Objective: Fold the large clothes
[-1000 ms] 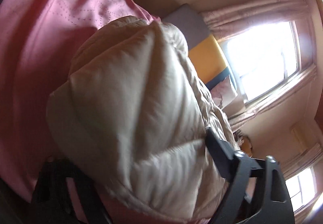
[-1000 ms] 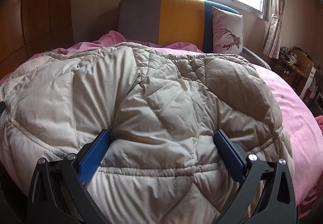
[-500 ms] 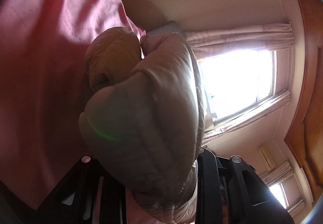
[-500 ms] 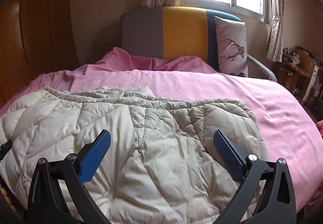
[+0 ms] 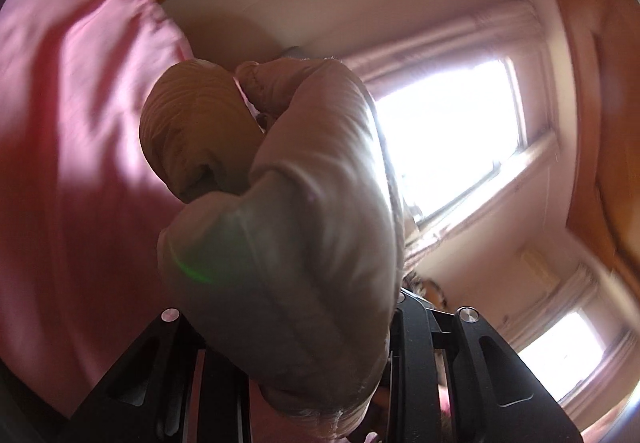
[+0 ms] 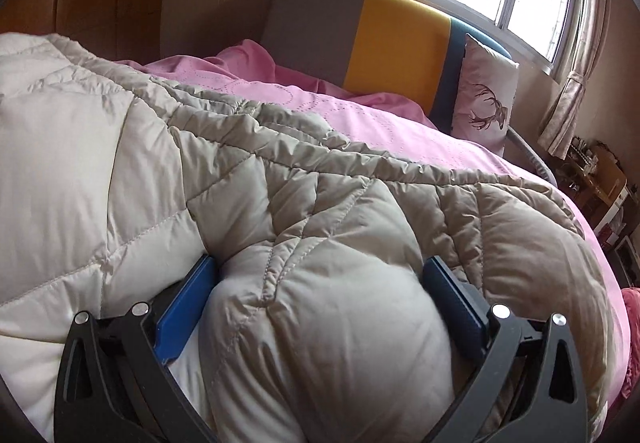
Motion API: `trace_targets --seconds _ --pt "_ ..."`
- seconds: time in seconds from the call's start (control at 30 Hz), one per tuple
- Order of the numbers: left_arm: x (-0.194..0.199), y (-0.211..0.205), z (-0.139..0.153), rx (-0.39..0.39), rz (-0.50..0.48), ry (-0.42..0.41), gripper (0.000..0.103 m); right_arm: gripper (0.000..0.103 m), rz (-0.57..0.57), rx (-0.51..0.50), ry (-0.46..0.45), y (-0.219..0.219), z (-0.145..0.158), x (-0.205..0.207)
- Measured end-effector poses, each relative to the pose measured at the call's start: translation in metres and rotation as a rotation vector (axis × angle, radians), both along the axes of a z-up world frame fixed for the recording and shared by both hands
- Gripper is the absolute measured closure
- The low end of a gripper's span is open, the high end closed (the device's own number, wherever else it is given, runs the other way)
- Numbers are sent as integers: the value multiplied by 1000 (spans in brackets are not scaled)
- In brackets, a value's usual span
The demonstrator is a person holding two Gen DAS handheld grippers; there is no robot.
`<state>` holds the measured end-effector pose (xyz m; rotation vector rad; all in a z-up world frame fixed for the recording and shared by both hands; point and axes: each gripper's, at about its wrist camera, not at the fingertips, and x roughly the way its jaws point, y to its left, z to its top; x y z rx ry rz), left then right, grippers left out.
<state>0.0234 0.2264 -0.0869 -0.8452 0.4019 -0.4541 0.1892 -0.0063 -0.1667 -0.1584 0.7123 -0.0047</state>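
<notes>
The left gripper [image 5: 316, 375] clamps a bunched fold of the beige quilted down jacket [image 6: 280, 211], lifted above the pink bedsheet [image 6: 360, 115]. The right gripper [image 6: 320, 307], jaws wide, straddles a puffy jacket fold lying on the bed.

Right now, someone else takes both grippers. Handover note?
Left gripper: shut on a bunched part of the beige puffer coat, held up in the air, camera tipped toward the window.
Right gripper: fingers either side of a puffed fold of the coat; firm grip unclear.
The coat lies in a heap on the pink bed sheet, near the foot end.
Done: coat gathered, no neat fold visible.
Left: lay the raised part down, flatten, finish folding.
</notes>
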Motion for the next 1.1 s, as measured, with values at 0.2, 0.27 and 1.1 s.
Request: trace_targets --seconds 0.2,0.27,1.1 --pt "-4 -5 21 100 25 -33 77 2 -38 31 -83 -13 35 -52" --pt "-4 -5 21 104 30 -21 77 2 -32 -3 -104 -6 26 -70" --pt "5 -70 71 452 -23 -85 77 2 25 -79 100 -7 3 77"
